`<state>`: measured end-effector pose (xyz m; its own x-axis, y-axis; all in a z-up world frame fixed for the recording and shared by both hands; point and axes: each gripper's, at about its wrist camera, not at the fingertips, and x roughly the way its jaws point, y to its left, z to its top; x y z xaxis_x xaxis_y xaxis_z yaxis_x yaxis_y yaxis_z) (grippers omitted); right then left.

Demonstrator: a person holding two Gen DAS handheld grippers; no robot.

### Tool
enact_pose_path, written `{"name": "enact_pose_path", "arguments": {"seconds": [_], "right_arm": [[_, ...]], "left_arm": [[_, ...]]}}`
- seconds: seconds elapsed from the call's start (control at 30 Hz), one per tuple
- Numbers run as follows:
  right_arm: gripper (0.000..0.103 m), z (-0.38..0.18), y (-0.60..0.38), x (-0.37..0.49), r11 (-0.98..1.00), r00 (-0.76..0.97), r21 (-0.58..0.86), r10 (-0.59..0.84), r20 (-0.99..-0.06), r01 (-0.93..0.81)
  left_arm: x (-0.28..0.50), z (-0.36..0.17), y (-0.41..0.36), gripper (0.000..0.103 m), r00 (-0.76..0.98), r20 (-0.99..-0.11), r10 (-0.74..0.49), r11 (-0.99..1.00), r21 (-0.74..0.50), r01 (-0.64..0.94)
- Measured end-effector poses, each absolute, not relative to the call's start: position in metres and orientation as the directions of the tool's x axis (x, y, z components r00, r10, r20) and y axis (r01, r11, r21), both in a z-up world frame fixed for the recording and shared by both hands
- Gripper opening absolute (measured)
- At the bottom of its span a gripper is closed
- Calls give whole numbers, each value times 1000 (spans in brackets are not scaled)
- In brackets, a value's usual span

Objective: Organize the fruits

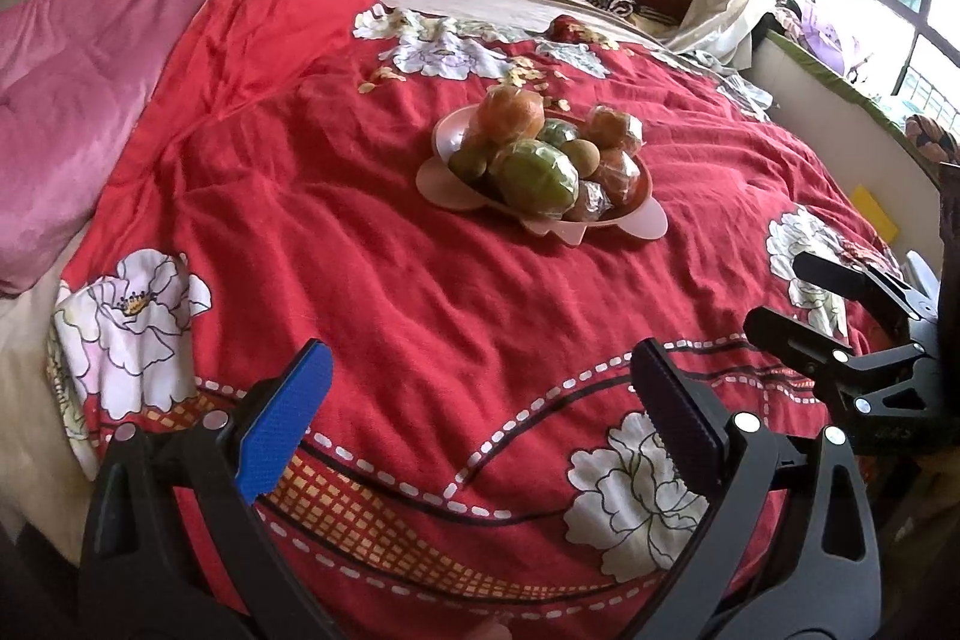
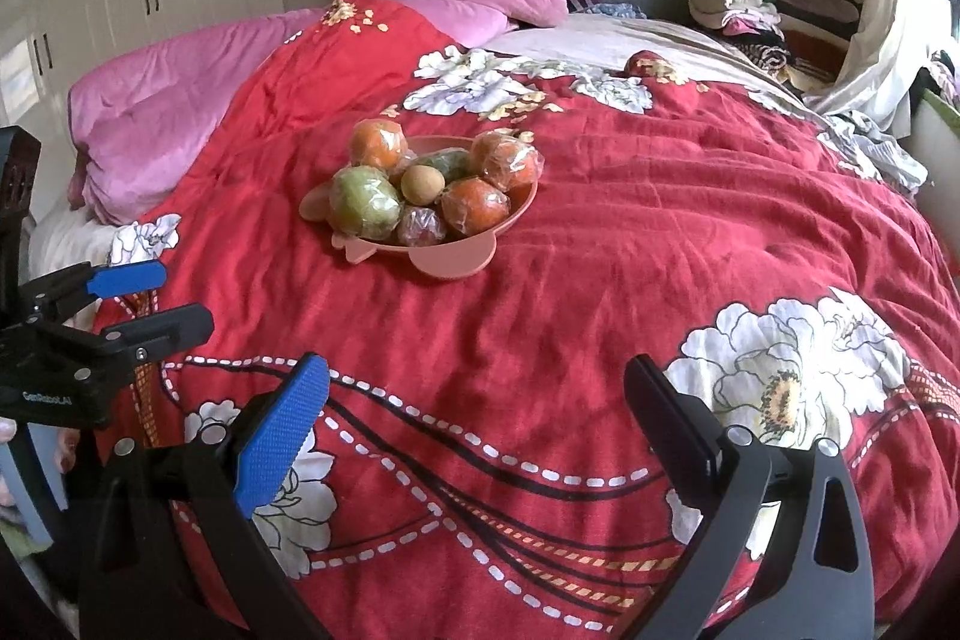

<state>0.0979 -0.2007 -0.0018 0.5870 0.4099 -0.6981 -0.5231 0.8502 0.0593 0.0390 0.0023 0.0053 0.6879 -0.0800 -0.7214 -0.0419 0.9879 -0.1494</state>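
Red cotton with white printed flowers, the quilt (image 2: 600,280) lay rumpled over the whole bed and gave a soft, uneven footing for anything set on it. Nearest the cameras, the left gripper (image 1: 480,400) hung low over the quilt's near edge with its fingers spread wide and nothing between them, and the right gripper (image 2: 477,421) hung beside it just the same, released and empty, both well short of the fruit. Farther up the quilt, toward the middle of the bed, sat a pink plate (image 2: 450,262) with a lobed rim, and all the fruit in view was heaped in it: wrapped oranges (image 2: 477,203), a large wrapped green fruit (image 2: 363,202), and a small bare brown fruit (image 2: 422,185) nested among them. The heap fitted either fruit already gathered onto the plate or a pile waiting to be sorted out of it, and the pictures did not settle which. The clear film on most pieces looked slick and crinkly, so the pads would likely slide unless they closed across the widest part of a fruit rather than on loose wrap. The fruits seemed firm, round and moderately heavy, prone to roll on the soft bedding, and those lower in the pile propped up the ones above, so a top piece such as the rear orange (image 2: 377,143) looked the safest hold. The plate itself seemed light and stiff, and liable to tip on the yielding quilt if pressed at its rim. Beyond it lay pink bedding (image 2: 180,100) and folded clothes (image 2: 738,10).
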Motion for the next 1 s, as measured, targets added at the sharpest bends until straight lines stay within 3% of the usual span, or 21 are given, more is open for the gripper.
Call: {"name": "enact_pose_path", "arguments": {"seconds": [1.0], "right_arm": [[98,-7,-202,99,853,585,53,400,-705,-518]], "left_arm": [[37,11,4,93,694,-717,-61,989,-138,-56]]}}
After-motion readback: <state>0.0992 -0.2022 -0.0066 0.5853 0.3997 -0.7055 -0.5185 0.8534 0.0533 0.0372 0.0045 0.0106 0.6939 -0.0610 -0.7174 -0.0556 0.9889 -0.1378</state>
